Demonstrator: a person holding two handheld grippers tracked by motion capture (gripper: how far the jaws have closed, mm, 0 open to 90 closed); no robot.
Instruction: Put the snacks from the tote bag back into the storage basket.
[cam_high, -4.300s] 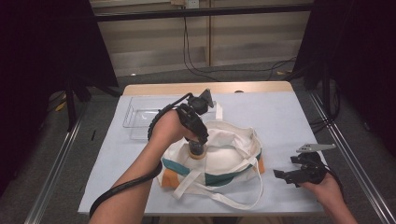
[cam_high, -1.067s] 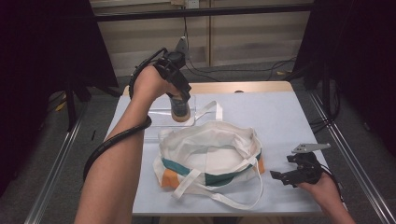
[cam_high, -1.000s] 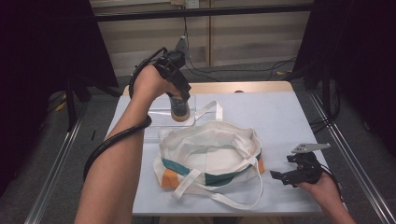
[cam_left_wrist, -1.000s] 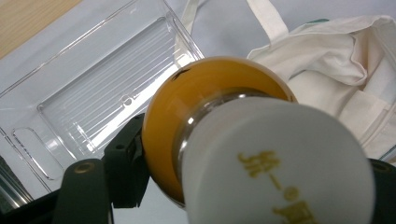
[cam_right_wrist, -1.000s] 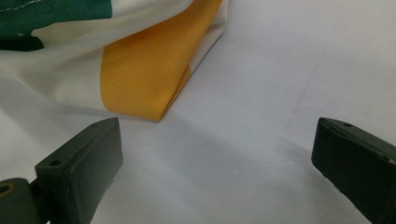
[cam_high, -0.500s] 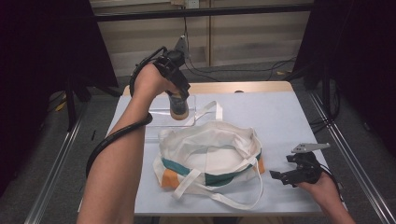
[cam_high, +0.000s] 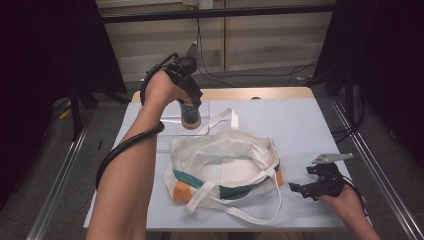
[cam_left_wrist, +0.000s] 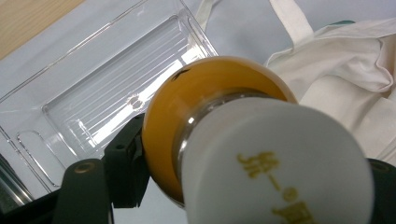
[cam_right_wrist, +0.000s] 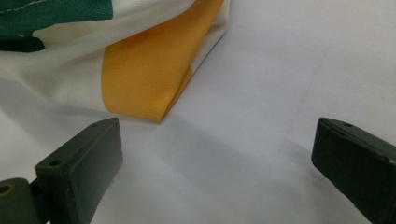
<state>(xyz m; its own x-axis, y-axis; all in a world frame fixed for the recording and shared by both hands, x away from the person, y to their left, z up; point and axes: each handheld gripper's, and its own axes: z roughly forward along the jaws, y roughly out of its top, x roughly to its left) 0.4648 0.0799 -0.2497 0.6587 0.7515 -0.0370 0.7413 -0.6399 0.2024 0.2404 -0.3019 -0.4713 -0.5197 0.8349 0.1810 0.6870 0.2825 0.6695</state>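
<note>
Left gripper (cam_high: 189, 107) with bottle (cam_high: 190, 116) above tray (cam_high: 172, 131) rim

The middle of the table (cam_high: 320, 120) is taken up by a cloth bag (cam_high: 225, 165), its straps spread toward the near edge and toward a clear tray (cam_high: 172, 132) at the far left. Bare tabletop is left on the right, between the bag's corner (cam_right_wrist: 154, 74) and the right gripper (cam_high: 312, 187), and along the far right edge.
</note>
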